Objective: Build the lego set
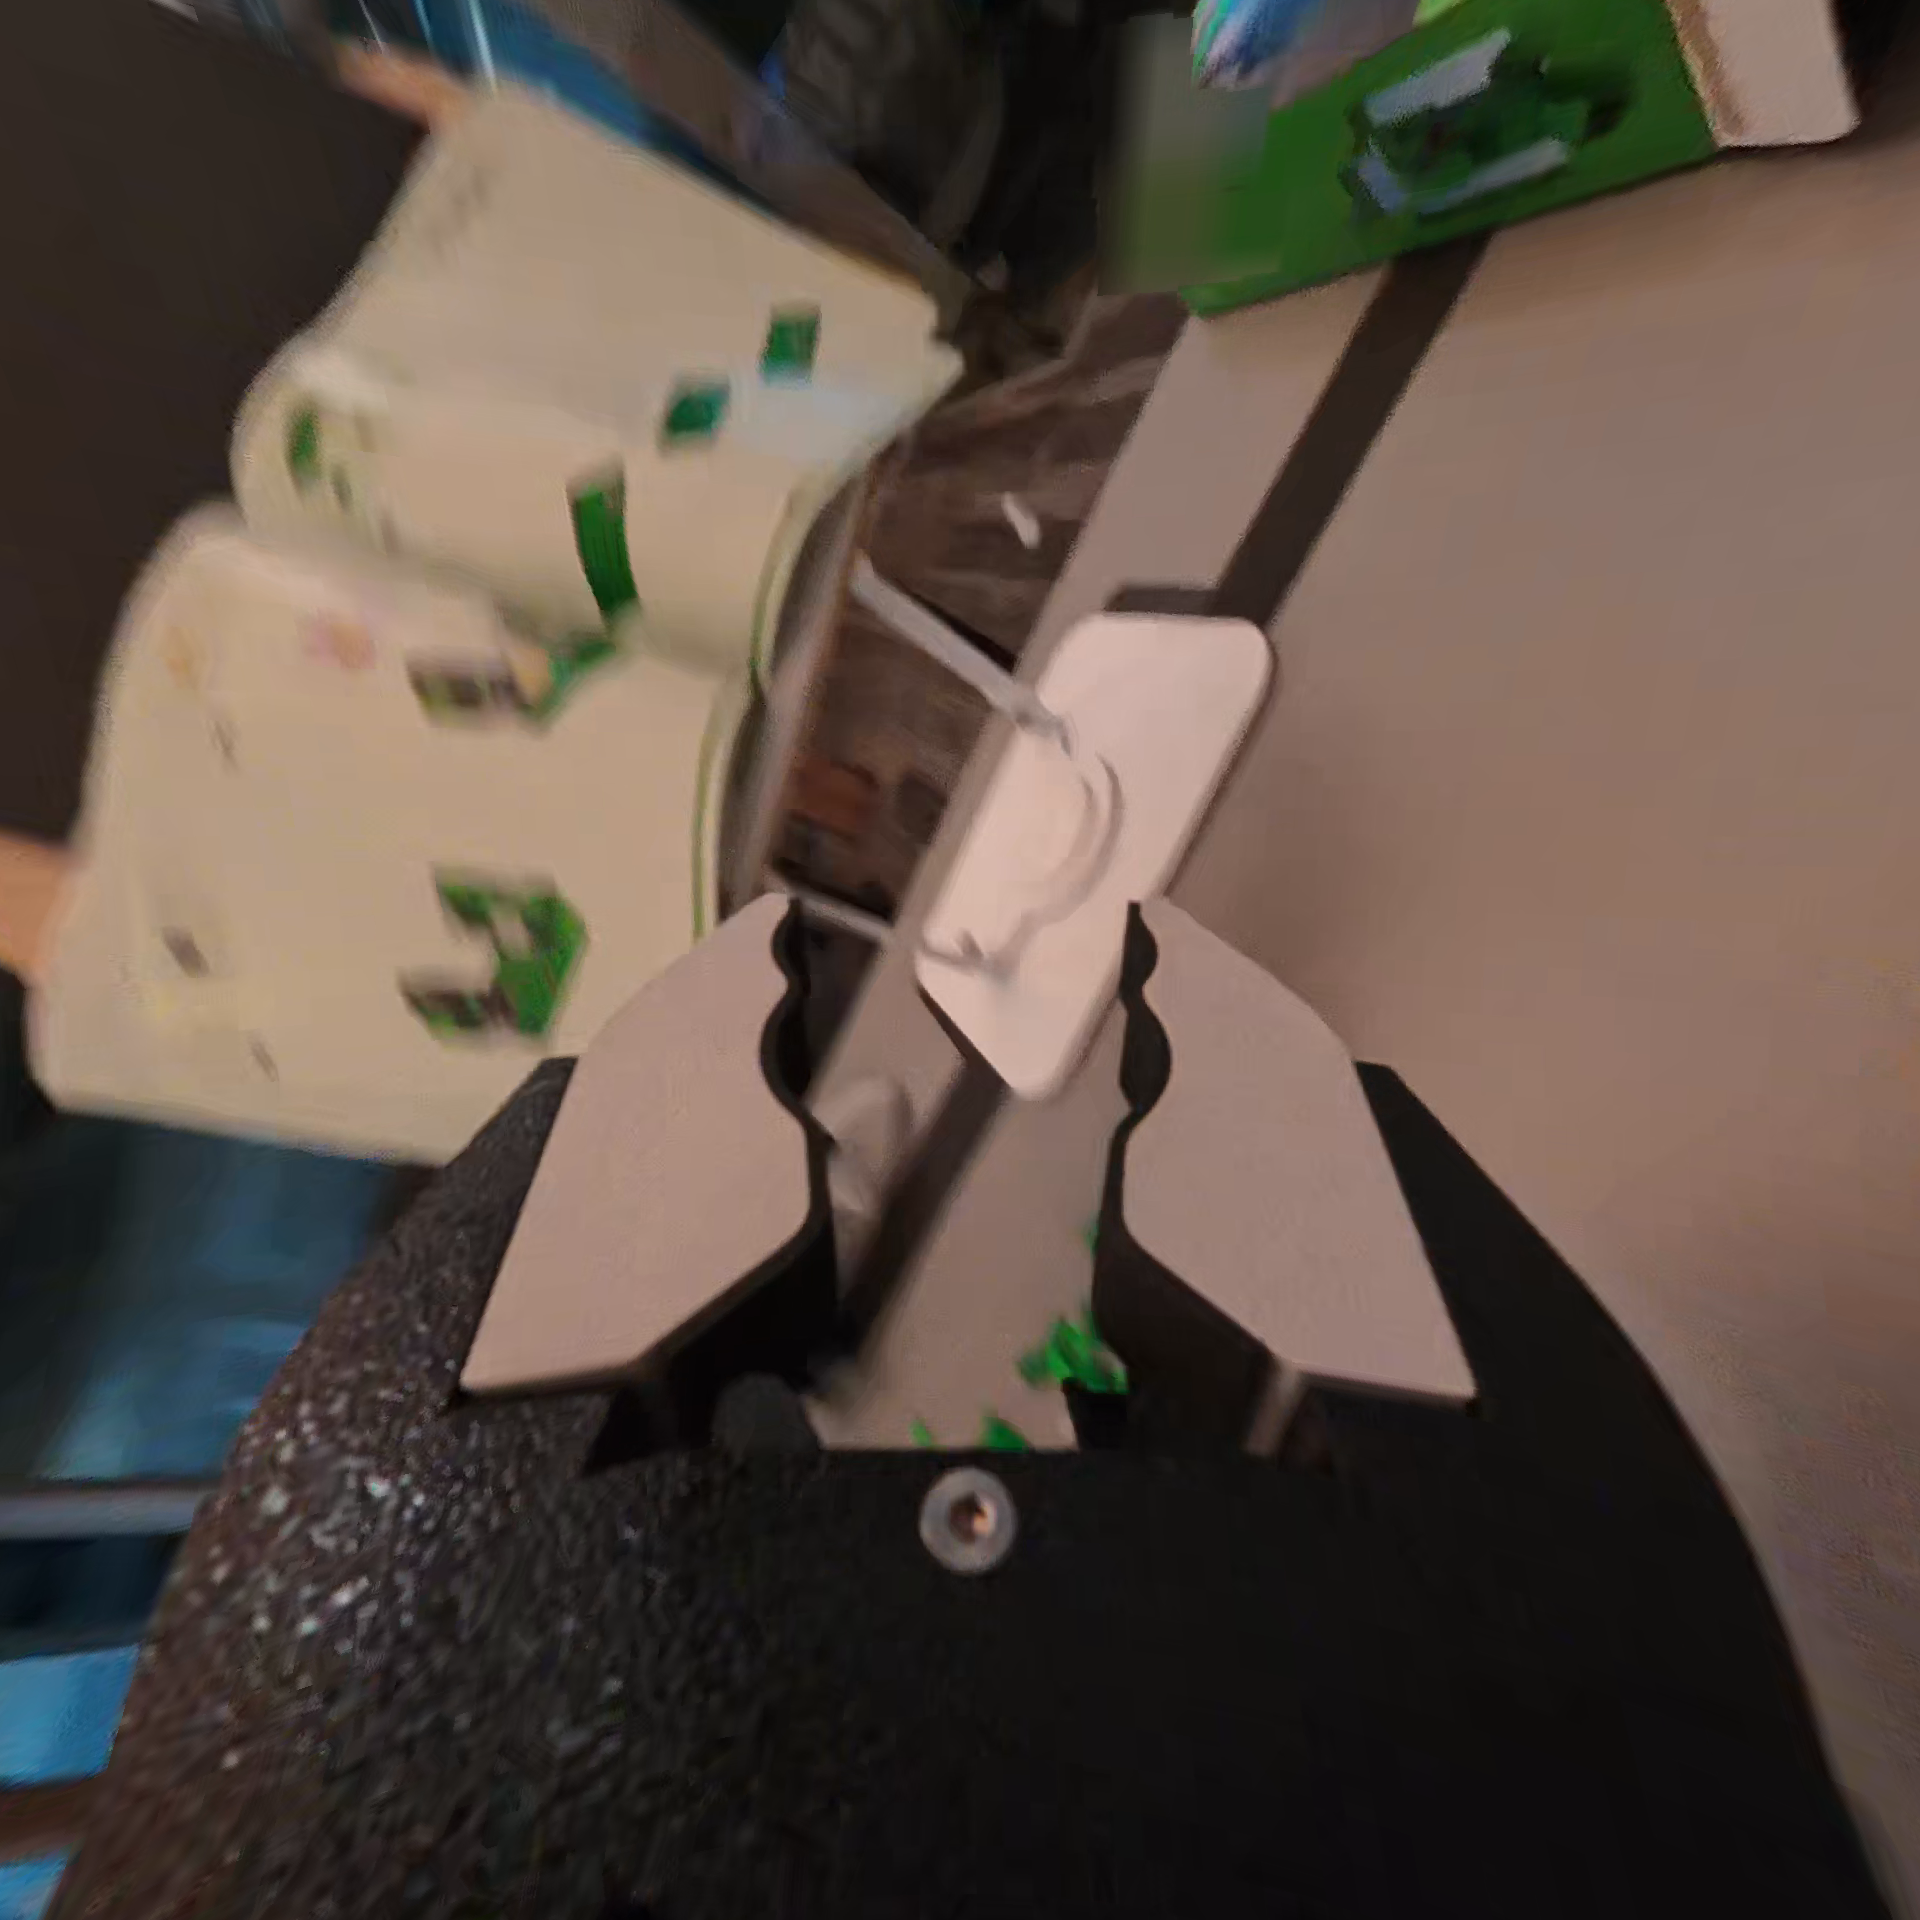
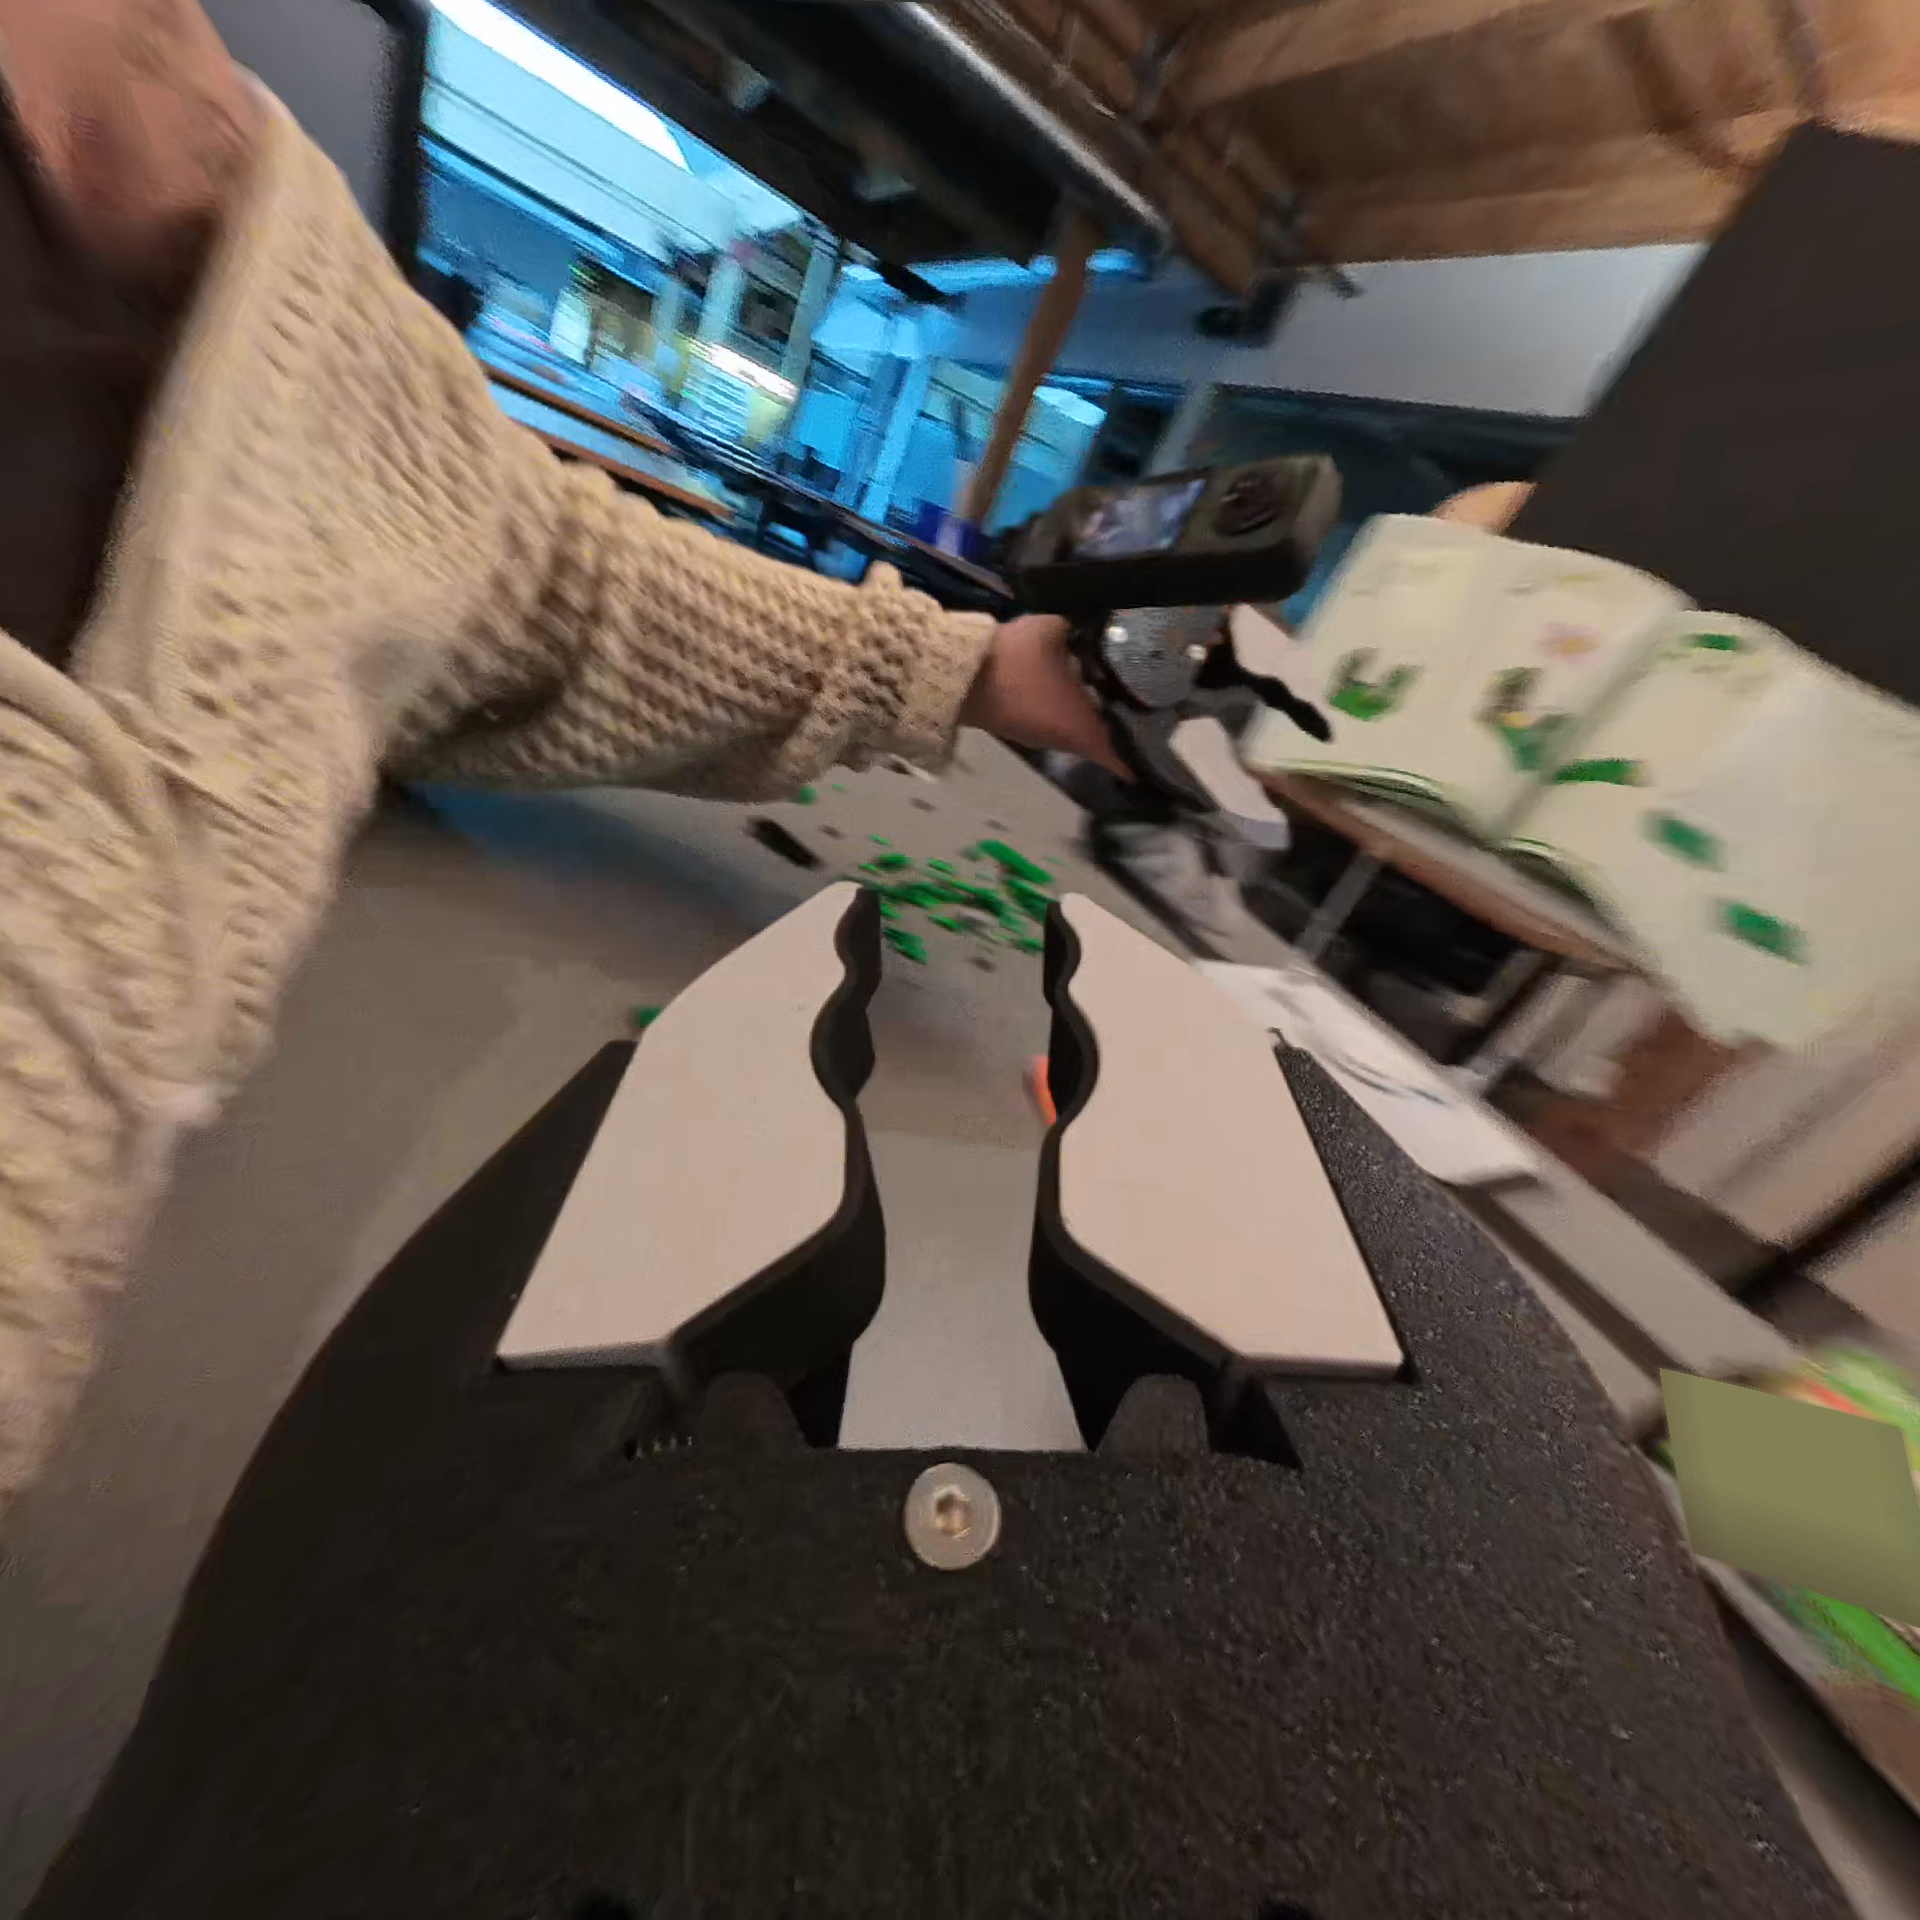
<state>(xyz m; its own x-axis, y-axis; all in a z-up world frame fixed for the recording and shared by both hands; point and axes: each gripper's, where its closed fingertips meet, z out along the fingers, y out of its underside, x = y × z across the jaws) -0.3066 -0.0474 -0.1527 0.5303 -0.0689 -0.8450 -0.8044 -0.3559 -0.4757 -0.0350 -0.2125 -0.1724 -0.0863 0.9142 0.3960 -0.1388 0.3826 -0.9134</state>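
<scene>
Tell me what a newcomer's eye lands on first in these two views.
In the right wrist view, a scatter of green lego pieces lies on the grey table just past the open right gripper. An open instruction booklet fills the left of the left wrist view, beside the open, empty left gripper.

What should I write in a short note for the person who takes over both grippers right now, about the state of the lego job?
Left gripper: open, empty, raised near the far table edge, pointing past a white plate with a clear hook toward the open instruction booklet.
Right gripper: open, empty, low over the grey table, pointing at the green lego pieces.
Things: the green pieces lie loose, scattered on the table; a small orange piece lies nearer the right gripper; the booklet stands open beyond the table.
Done: nothing assembled that these blurred views show.
Left: probably the whole build; start by picking a green piece.
</scene>
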